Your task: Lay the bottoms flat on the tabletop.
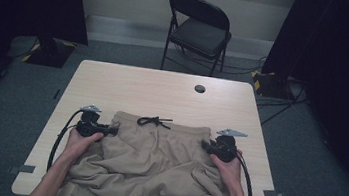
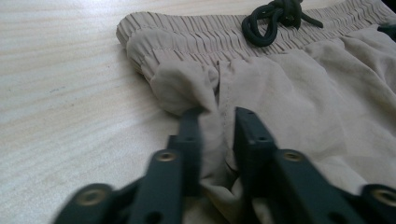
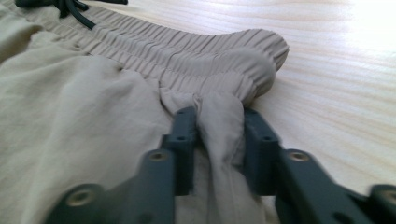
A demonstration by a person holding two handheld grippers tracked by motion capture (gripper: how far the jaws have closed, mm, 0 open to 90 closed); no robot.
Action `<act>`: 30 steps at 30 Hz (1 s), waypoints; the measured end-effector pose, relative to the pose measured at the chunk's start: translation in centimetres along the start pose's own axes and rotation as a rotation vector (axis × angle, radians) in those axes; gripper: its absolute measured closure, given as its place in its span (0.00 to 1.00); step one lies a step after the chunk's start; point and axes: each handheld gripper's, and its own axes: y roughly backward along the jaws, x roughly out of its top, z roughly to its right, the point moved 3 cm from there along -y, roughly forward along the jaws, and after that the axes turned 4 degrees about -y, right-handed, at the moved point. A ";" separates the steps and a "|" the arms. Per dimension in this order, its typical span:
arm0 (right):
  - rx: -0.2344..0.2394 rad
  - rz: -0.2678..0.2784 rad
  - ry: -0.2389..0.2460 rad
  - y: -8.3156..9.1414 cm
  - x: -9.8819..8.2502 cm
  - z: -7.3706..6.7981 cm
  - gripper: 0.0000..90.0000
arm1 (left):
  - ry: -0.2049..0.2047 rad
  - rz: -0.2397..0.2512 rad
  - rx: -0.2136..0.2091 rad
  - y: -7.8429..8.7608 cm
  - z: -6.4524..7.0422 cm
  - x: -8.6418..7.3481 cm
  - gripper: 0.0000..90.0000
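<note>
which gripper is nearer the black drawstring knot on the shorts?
Left. The left gripper pinches the shorts at the waistband corner, slightly nearer the drawstring knot. The right gripper pinches the opposite corner, a little farther off.

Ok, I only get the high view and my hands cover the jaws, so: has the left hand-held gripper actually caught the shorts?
Observer: Yes. In the left gripper view, the left hand-held gripper has a bunched fold of the beige shorts pinched between its jaws, just below the waistband.
Operator: And the right one?
Observer: The right hand-held gripper squeezes a gathered fold under the waistband's corner, beside bare table.
Operator: Is the drawstring near either grip?
Observer: No. The black drawstring lies knotted on the waistband, well away from both jaws.
</note>
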 end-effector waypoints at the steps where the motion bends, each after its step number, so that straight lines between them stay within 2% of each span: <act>1: 0.012 0.003 -0.010 0.1 0.0 0.2 0.90 | -0.001 0.003 0.000 0.0 -0.1 -0.1 0.91; 2: 0.019 0.005 -0.020 0.1 -0.1 0.2 0.92 | 0.016 0.016 -0.009 0.3 -0.3 -0.1 0.93; 9: 0.050 0.042 -0.033 0.8 0.4 0.0 0.96 | 0.030 0.058 -0.031 0.9 -0.1 0.3 0.96; 11: 0.069 0.069 -0.041 1.4 0.9 -0.2 0.96 | 0.013 0.075 -0.039 1.3 0.2 0.7 0.96; 13: 0.087 0.111 -0.031 2.5 1.8 -0.5 0.96 | 0.009 0.132 -0.052 2.2 0.7 1.5 0.97; 14: 0.087 0.111 -0.031 2.5 1.8 -0.5 0.96 | 0.009 0.132 -0.052 2.2 0.7 1.5 0.97; 16: 0.099 0.143 -0.024 3.4 2.4 -0.9 0.97 | -0.017 0.158 -0.051 3.0 1.2 2.2 0.97; 17: 0.109 0.172 -0.027 4.2 3.0 -1.0 0.97 | -0.040 0.183 -0.058 3.6 1.8 2.8 0.97; 19: 0.111 0.186 -0.027 4.6 3.4 -1.2 0.97 | -0.048 0.193 -0.062 3.9 2.1 3.1 0.97; 20: 0.115 0.209 -0.020 5.2 4.2 -1.3 0.97 | -0.056 0.206 -0.061 4.2 2.4 3.4 0.98; 21: 0.116 0.217 -0.017 5.5 4.6 -1.5 0.97 | -0.062 0.234 -0.063 4.8 2.8 3.9 0.98; 24: 0.115 0.240 -0.005 6.3 5.6 -1.7 0.97 | -0.077 0.249 -0.057 5.5 2.9 4.6 0.98; 27: 0.121 0.293 0.016 8.0 7.8 -2.3 0.97 | -0.102 0.288 -0.051 7.1 3.4 6.5 0.98; 28: 0.121 0.293 0.016 8.0 7.8 -2.3 0.97 | -0.102 0.288 -0.051 7.1 3.4 6.5 0.98; 29: 0.121 0.320 0.030 8.9 9.0 -2.7 0.97 | -0.109 0.300 -0.051 7.5 3.5 7.0 0.98; 30: 0.121 0.320 0.030 8.9 9.0 -2.7 0.97 | -0.116 0.315 -0.051 8.0 3.7 7.6 0.98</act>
